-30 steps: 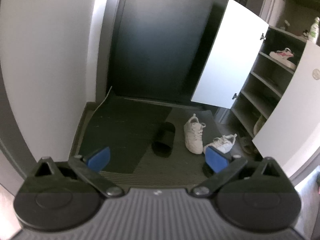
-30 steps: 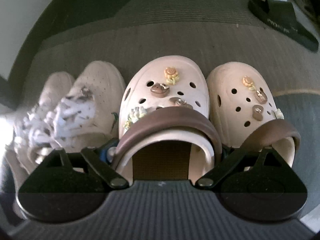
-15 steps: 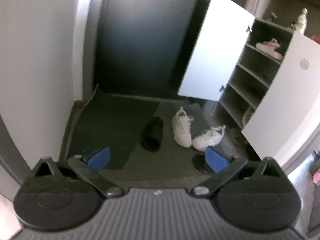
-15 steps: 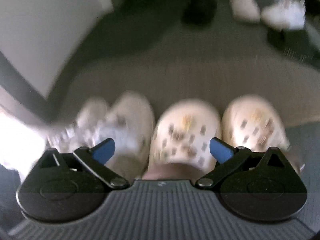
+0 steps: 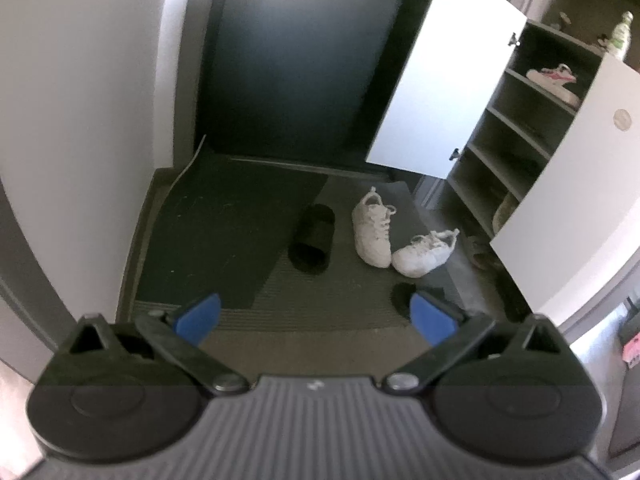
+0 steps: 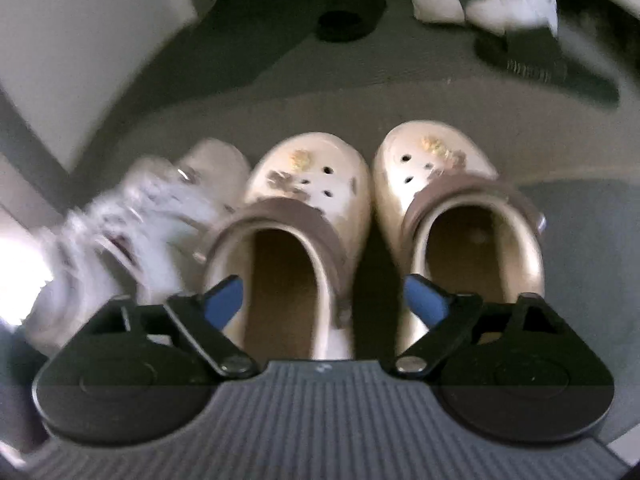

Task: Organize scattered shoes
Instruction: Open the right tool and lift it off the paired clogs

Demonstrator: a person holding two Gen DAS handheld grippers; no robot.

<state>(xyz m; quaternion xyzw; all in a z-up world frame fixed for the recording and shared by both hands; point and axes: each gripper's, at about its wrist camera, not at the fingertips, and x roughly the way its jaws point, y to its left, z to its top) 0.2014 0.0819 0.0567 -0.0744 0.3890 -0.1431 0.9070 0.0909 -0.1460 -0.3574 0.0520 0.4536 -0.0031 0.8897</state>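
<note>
While I look down my right tongs (image 6: 323, 300), the two cream clogs sit side by side on the mat (image 6: 280, 92). Their blue tips stand apart and are closing, with nothing pinched; the left clog (image 6: 296, 220) lies under the gap and the right clog (image 6: 460, 200) sits past the right tip. A second ago these tongs were low around the left clog's heel; now they are pulled back from it. My left tongs (image 5: 318, 316) are wide and empty, far from the white sneakers (image 5: 396, 236) and black slide (image 5: 314, 236).
</note>
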